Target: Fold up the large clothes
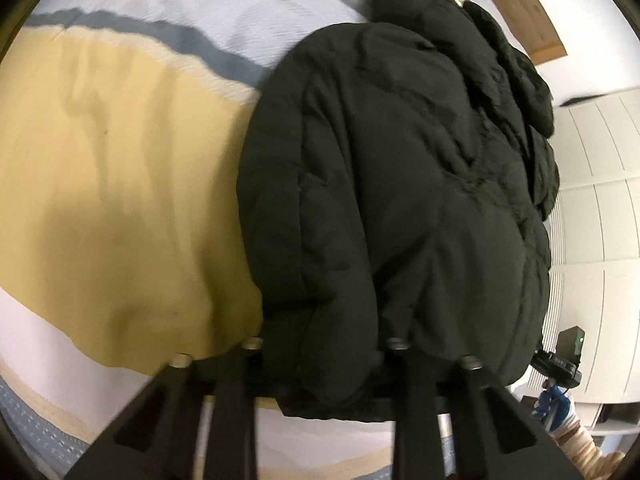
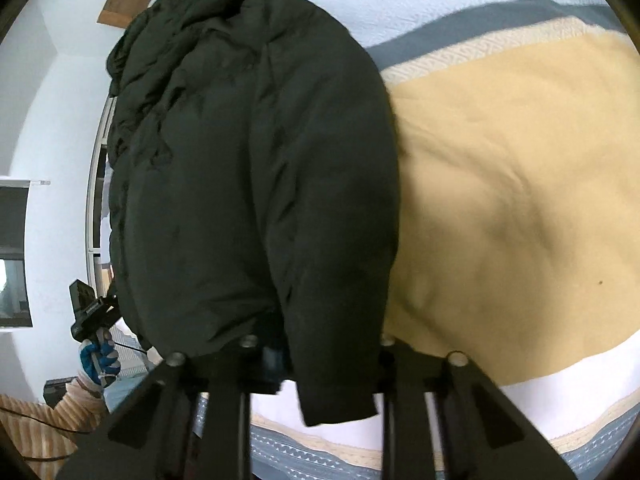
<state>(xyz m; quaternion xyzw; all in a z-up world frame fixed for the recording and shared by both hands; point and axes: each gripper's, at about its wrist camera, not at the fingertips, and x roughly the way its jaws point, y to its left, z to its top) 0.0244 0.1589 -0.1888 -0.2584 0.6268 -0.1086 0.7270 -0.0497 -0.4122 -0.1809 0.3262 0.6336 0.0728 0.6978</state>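
Observation:
A big black puffer jacket [image 1: 400, 168] lies on a bed with a yellow, white and grey cover [image 1: 120, 180]. My left gripper [image 1: 324, 360] has the jacket's near hem bunched between its fingers; its fingertips are hidden under the fabric. In the right wrist view the same jacket [image 2: 248, 168] hangs forward over my right gripper [image 2: 316, 360], with a sleeve or hem end draped between the fingers. The other hand's gripper shows at the jacket's far side in each view [image 1: 564, 360] [image 2: 90, 312].
The bed cover [image 2: 520, 200] spreads wide beside the jacket. A white wardrobe [image 1: 600, 184] and a wooden headboard [image 1: 528, 12] stand beyond the bed. A gloved hand [image 2: 98, 360] holds the other gripper. A dark screen [image 2: 12, 252] hangs on the white wall.

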